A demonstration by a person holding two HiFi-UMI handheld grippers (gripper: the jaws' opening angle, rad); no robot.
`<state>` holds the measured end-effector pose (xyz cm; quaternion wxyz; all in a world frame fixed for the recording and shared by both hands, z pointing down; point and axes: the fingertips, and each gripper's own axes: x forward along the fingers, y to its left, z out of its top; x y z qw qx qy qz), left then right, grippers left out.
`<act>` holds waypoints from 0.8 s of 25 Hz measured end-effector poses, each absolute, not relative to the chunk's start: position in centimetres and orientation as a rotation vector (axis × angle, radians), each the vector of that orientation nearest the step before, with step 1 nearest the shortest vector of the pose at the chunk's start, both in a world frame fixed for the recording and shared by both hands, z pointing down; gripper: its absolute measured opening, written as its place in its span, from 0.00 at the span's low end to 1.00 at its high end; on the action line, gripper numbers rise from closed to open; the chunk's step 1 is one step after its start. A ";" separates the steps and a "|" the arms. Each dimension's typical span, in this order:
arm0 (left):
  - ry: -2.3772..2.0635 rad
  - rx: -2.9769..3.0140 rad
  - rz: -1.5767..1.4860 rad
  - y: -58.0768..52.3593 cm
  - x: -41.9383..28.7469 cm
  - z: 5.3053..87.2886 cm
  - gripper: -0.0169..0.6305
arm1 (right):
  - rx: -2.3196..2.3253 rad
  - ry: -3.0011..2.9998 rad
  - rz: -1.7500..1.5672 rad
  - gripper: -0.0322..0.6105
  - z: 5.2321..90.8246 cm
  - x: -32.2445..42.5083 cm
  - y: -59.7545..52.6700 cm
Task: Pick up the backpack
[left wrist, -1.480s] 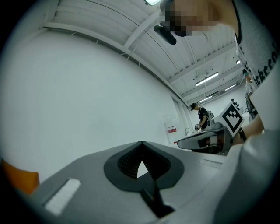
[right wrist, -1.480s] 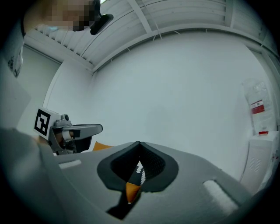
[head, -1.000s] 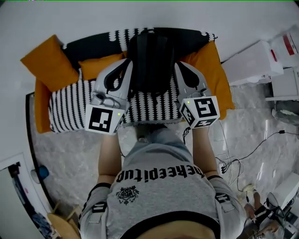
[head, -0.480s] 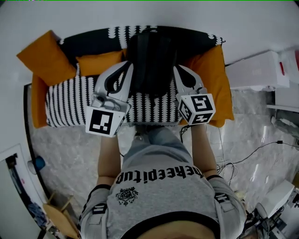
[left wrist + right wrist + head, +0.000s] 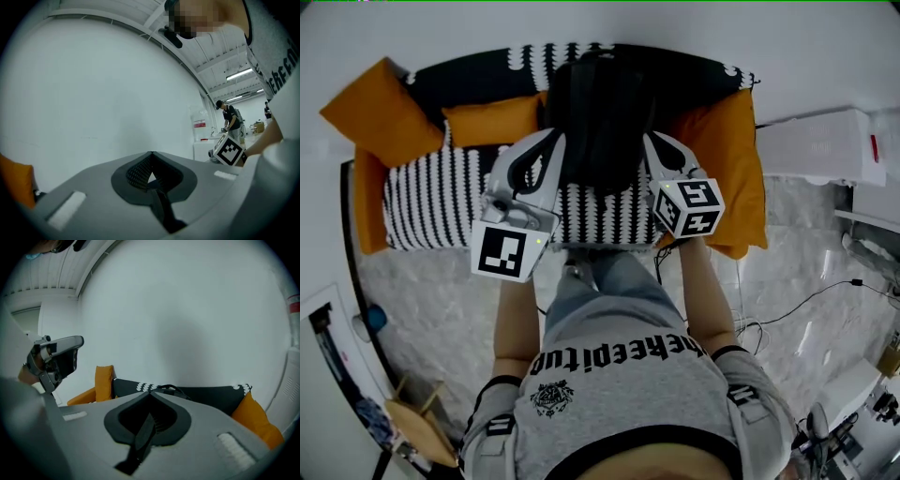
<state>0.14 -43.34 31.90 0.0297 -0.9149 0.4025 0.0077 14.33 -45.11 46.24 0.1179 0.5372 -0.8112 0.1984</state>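
The backpack (image 5: 598, 117) stands dark and upright at the middle of the sofa (image 5: 441, 202), leaning on the backrest; in the head view its long axis runs from twelve o'clock, where its top meets the backrest, down to six o'clock at the seat's front edge; orange cushions (image 5: 370, 108) lie to either side, at nine and three o'clock of it. The two grippers flank it closely: the left gripper (image 5: 553, 141) has the bag at roughly two o'clock of its tips, the right gripper (image 5: 650, 141) has it at about ten o'clock. Both are clenched on nothing; each gripper view shows its jaws met tip to tip with no strap or cloth between. The right gripper view shows the top handle (image 5: 171, 388) just past its tips at twelve o'clock, while the left gripper view looks at bare wall; so the right looks better aimed, and its jaws would need to part before any grasp.
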 end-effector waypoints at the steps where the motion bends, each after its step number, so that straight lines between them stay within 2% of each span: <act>1: 1.242 -2.824 0.020 -43.5 0.3 32.2 0.05 | 1.570 -2.369 0.610 0.05 47.0 14.5 -45.5; 7: 1.252 -2.845 -0.038 -44.2 0.5 34.3 0.05 | 1.529 -2.365 0.745 0.06 51.1 14.7 -47.6; 20: 1.313 -2.871 -0.086 -45.6 0.2 37.3 0.05 | 1.478 -2.301 0.940 0.23 59.2 16.0 -52.6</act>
